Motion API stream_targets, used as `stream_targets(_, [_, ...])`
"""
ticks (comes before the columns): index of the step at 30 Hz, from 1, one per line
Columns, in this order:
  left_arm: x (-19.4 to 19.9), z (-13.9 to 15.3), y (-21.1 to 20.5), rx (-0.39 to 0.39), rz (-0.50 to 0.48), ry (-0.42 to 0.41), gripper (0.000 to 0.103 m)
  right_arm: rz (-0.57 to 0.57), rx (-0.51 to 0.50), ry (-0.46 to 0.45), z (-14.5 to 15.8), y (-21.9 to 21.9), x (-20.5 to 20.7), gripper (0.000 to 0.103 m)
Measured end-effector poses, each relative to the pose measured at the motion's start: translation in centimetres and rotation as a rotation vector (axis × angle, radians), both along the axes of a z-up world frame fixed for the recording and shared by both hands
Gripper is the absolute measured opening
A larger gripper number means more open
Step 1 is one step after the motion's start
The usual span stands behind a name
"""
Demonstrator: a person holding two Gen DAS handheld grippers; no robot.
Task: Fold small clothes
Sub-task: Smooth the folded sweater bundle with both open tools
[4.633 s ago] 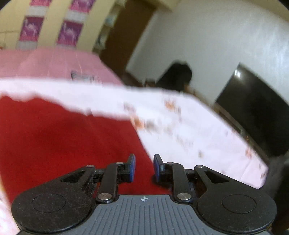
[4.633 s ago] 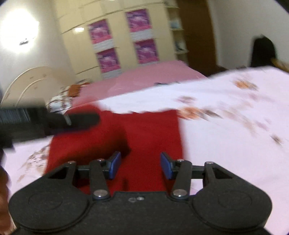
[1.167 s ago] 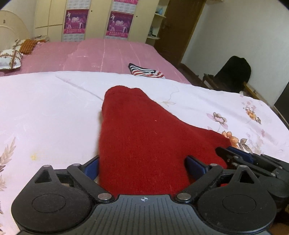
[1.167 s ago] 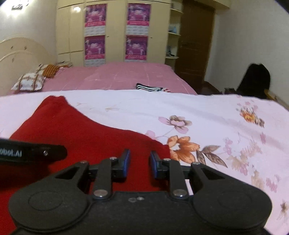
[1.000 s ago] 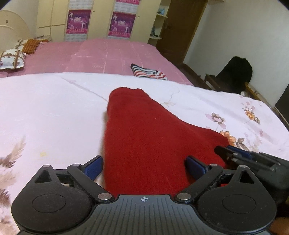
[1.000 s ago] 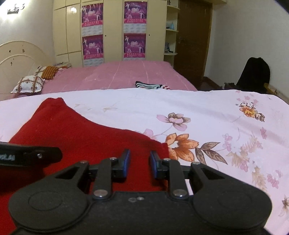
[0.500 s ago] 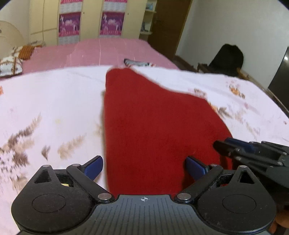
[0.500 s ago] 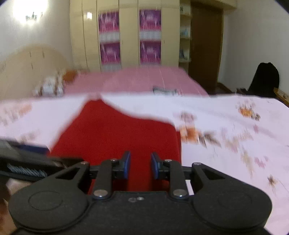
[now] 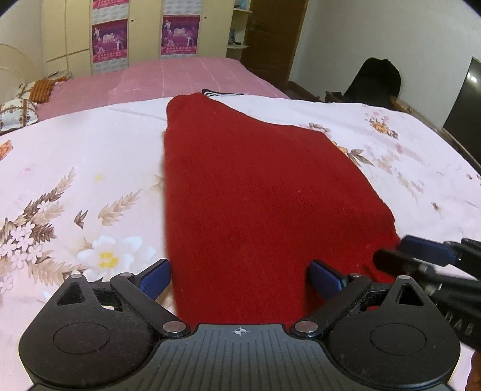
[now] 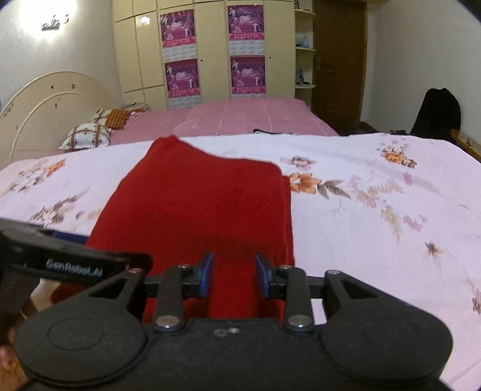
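My left camera gave me the TV (image 9: 464,102) at the far right edge, which the right view lacked. The right camera showed the curved headboard (image 10: 54,114) and a wall lamp (image 10: 55,21), neither visible from the left. Both showed the dark chair (image 9: 375,81) by the door.

I counted one red garment (image 9: 255,186), one striped cloth (image 9: 222,93) just beyond its far tip, two pillows (image 10: 87,137) at the head of the pink bed (image 9: 168,75), and four posters (image 10: 246,75) on the wardrobe in the right view, only two in the left.

The garment lay flat on the floral sheet (image 9: 75,168) at its near edge. Its long axis ran away from me toward the pink bed, wide end near, narrow end far.

My left gripper (image 9: 239,278) stood wide apart, pads either side of the near hem and not pressing it. My right gripper (image 10: 234,275) had just been parting its jaws; red cloth lay between the pads with a gap on each side, so it was released. It sat at the garment's near right corner.
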State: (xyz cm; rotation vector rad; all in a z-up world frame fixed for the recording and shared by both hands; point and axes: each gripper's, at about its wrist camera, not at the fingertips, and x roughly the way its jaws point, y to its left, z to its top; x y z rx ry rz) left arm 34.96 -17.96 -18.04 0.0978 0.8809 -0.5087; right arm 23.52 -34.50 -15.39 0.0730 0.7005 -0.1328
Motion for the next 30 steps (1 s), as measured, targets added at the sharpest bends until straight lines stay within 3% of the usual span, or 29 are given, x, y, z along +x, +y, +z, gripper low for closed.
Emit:
stream_targets(7, [-0.1, -0.5, 0.5, -0.007, 0.008, 0.038, 0.097, -0.010, 0.014, 0.064, -1.0, -1.0, -0.6, 0.052])
stream_targets(10, [-0.3, -1.2, 0.9, -0.023, 0.007, 0.060, 0.097, 0.000, 0.021, 0.094, -1.7, -1.2, -0.6, 0.047])
stream_targets(15, [-1.3, -1.7, 1.2, -0.034, 0.002, 0.048, 0.097, -0.009, 0.061, 0.106, -2.4, -1.8, -0.6, 0.046])
stream_targets(17, [-1.3, -1.5, 1.3, -0.039, -0.003, 0.061, 0.097, -0.015, 0.083, 0.101, -2.3, -2.0, -1.0, 0.039])
stream_targets(20, [-1.9, -0.8, 1.8, -0.055, -0.019, 0.070, 0.097, -0.016, 0.056, 0.086, -1.9, -1.6, -1.6, 0.017])
stream_targets(22, [-2.2, -0.6, 2.2, -0.068, -0.023, 0.077, 0.097, -0.023, 0.054, 0.077, -1.6, -1.8, -2.0, 0.015])
stream_targets(27, [-2.7, -1.6, 2.0, -0.039, -0.041, 0.054, 0.099, -0.046, 0.070, 0.072, -2.5, -2.7, -2.5, 0.015])
stream_targets(30, [-2.2, -0.8, 2.3, -0.064, -0.025, 0.097, 0.099, -0.045, 0.070, 0.087, -2.0, -2.7, -2.3, 0.028])
